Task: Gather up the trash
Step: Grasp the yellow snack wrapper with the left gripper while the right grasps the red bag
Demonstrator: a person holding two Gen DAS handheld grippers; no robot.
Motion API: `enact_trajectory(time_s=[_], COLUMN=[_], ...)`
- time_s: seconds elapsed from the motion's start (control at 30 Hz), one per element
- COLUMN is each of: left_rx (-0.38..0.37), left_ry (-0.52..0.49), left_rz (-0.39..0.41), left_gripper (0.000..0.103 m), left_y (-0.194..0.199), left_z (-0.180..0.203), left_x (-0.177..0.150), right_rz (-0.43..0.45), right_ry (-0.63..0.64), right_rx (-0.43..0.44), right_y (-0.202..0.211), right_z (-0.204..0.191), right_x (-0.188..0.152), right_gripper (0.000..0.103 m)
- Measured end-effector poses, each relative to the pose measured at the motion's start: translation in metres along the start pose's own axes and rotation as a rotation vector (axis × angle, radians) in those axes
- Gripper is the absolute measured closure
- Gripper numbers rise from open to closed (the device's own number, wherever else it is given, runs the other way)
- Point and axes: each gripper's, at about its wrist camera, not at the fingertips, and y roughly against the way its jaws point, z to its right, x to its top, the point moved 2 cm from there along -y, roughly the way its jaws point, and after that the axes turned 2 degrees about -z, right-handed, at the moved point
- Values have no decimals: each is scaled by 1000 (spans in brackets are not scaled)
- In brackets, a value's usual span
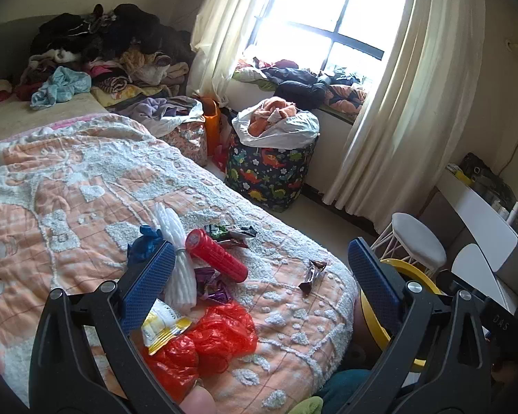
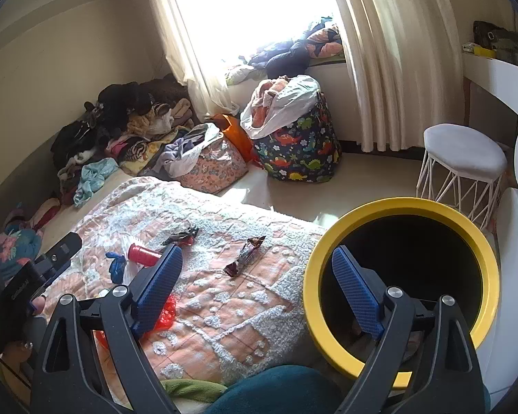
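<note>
The bed (image 1: 86,179) carries the trash; the yellow bin (image 2: 402,214) stands at its corner. Both left tongs (image 1: 262,276) and right tongs (image 2: 257,286) stand wide, holding nothing. Near the bin lies a brown wrapper (image 2: 243,255); farther from it, a red tube (image 1: 216,255), red bag (image 1: 207,341) and white straws (image 1: 178,258). Take the wrapper first, pinching it flat. The bin's bottom is dark; smaller wrappers are hard to identify.
</note>
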Motion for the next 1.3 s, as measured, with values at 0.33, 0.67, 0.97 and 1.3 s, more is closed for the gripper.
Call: enact_trajectory(time_s=[0.33, 0.67, 0.97, 1.3], left_rx=[47, 84, 126, 149], left_ry=[51, 119, 191, 229], left_rz=[8, 27, 15, -55], left_gripper=[11, 11, 11, 11], left_y=[5, 13, 17, 11], left_z=[-34, -69, -108, -143], left_x=[2, 7, 8, -5], right_rz=[-18, -43, -90, -164], right_ry=[63, 132, 200, 243], right_rx=[25, 38, 75, 101], right_y=[-4, -12, -28, -56], right_z=[-42, -74, -113, -145], right_x=[-8, -14, -27, -44], right_gripper=[13, 13, 13, 13])
